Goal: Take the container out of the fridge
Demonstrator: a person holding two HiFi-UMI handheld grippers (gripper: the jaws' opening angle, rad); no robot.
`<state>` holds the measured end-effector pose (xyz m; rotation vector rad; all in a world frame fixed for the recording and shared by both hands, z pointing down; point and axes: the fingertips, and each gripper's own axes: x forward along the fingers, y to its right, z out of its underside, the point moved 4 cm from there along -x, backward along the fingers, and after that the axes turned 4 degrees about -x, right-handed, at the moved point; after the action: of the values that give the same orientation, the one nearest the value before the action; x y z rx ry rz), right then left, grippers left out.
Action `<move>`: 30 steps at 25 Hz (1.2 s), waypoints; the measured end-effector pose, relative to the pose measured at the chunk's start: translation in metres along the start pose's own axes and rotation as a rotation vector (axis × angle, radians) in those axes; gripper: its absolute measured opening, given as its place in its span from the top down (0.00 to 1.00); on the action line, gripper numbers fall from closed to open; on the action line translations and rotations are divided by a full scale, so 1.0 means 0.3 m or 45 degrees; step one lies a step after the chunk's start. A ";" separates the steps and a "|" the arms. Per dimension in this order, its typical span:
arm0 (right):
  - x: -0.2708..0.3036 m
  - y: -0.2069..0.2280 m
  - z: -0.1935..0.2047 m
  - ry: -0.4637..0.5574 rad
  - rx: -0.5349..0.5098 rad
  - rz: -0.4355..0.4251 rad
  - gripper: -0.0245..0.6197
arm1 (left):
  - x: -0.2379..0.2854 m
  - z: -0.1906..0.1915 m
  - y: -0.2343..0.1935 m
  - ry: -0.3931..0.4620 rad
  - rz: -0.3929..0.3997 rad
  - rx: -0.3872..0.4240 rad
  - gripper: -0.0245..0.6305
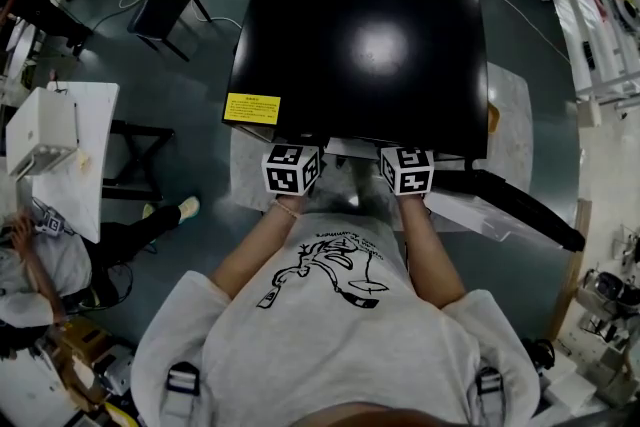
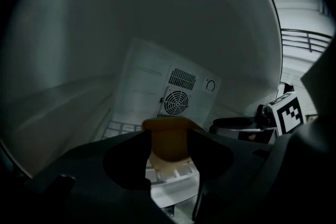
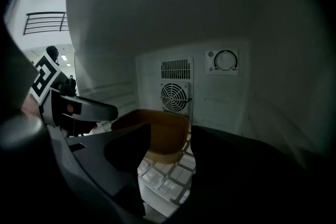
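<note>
One tan container (image 3: pixel 160 145) sits on the wire shelf (image 3: pixel 167 178) inside the black fridge (image 1: pixel 370 45), just before the back-wall fan (image 3: pixel 175 96). Left tongs (image 2: pixel 169 135) and right tongs (image 3: pixel 171 128) are both released, and the container shows in each gap. Best approach: seat each pair on an opposite wall, clench evenly, lift it clear of the wires, then draw it out level.

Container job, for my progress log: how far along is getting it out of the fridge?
Done: fridge door open. In hand: open left tongs and right tongs straddle the brown container on the wire shelf, unclamped. Remaining: grip, lift out.
</note>
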<state>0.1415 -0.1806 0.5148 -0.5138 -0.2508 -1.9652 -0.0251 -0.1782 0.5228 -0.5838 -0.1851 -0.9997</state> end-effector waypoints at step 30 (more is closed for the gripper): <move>0.076 -0.003 0.046 -0.105 0.131 -0.089 0.60 | 0.066 0.005 -0.002 -0.048 0.023 -0.045 0.63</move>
<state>0.1357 -0.1931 0.5375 -0.5258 -0.4252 -1.9895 -0.0148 -0.1924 0.5324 -0.6356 -0.1958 -0.9764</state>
